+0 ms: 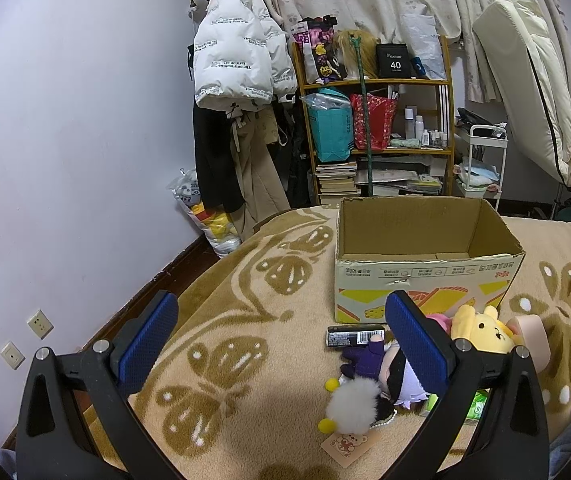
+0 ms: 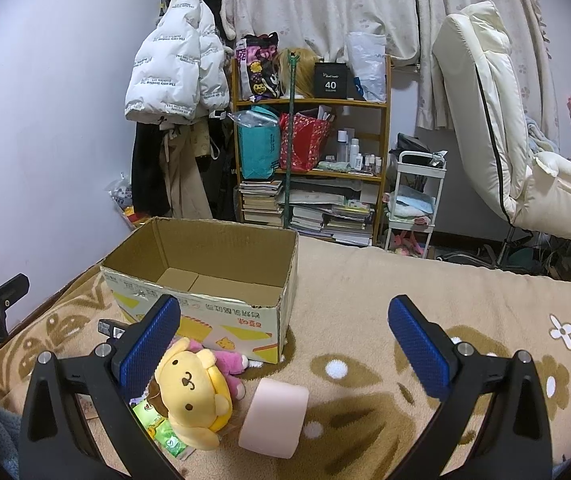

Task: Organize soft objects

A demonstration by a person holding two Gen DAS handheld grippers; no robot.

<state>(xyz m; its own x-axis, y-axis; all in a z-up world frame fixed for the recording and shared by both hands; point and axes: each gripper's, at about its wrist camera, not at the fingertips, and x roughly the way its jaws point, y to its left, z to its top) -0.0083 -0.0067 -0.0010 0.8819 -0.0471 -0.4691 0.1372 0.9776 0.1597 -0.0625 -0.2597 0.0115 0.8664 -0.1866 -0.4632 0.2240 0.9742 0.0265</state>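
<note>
- My left gripper (image 1: pixel 281 344) hangs over the patterned blanket (image 1: pixel 245 320) on the bed, jaws wide apart and holding nothing.
- Just right of it lies the pile: a white fluffy pompom (image 1: pixel 351 404), a dark-haired doll in purple (image 1: pixel 381 368), and a black tube (image 1: pixel 355 336) against the foot of the cardboard box (image 1: pixel 425 276).
- The box stands open and looks empty, so I judge the sorting has not begun; this is the reach for the first toy.
- The yellow plush dog (image 2: pixel 193 388) lies in front of the box, a pink plush (image 2: pixel 225 360) tucked behind it, a green packet (image 2: pixel 161 428) under it, and a pink roll (image 2: pixel 275 420) beside it.
- My right gripper (image 2: pixel 285 344) is also spread open and empty, its left finger near the dog.
- Next I would swing it left, drop the jaws around the dog and squeeze gently.
- Only the left view shows the pompom, doll and tube clearly; only the right view shows the dog's face and the box floor.
</note>
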